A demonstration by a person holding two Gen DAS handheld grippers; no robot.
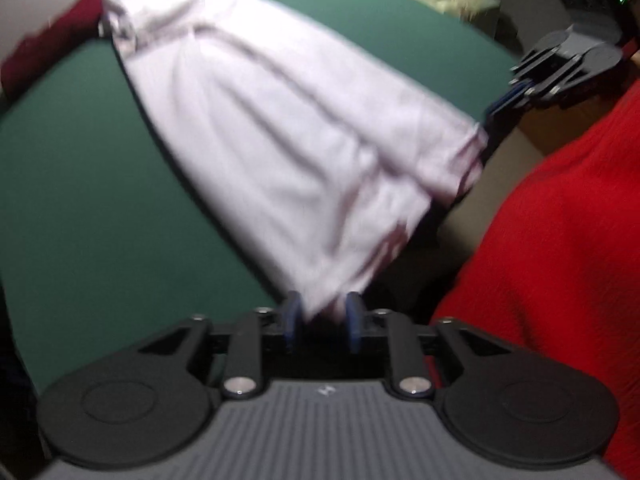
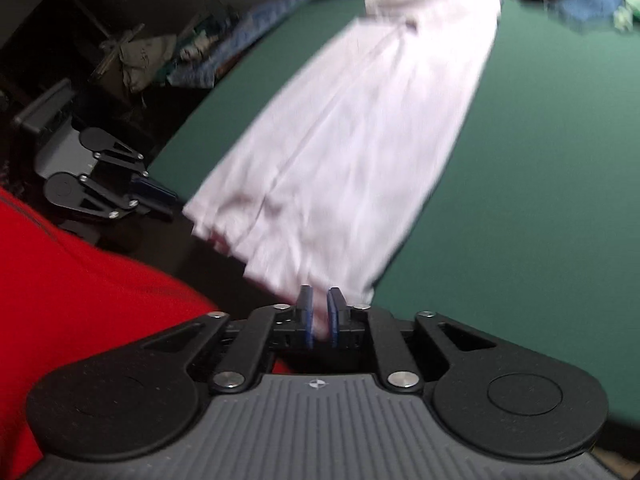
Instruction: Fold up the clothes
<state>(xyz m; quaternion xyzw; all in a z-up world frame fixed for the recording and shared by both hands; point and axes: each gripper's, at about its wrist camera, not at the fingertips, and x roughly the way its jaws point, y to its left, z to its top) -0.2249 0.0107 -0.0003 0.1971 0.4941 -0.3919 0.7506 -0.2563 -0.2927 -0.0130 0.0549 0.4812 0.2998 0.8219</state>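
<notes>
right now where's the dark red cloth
In the left wrist view the dark red cloth lies at the far upper left, on the green table, against the pale garment's far end.

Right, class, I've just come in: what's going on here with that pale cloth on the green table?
A person in a red top holds a two-finger gripper in each hand and is folding a pale pink garment laid out on a green table. The left gripper has one near corner of the cloth between its fingers, and the right gripper has the other. The garment's far end lies on the table beside a dark red cloth. The pictures are blurred.
</notes>
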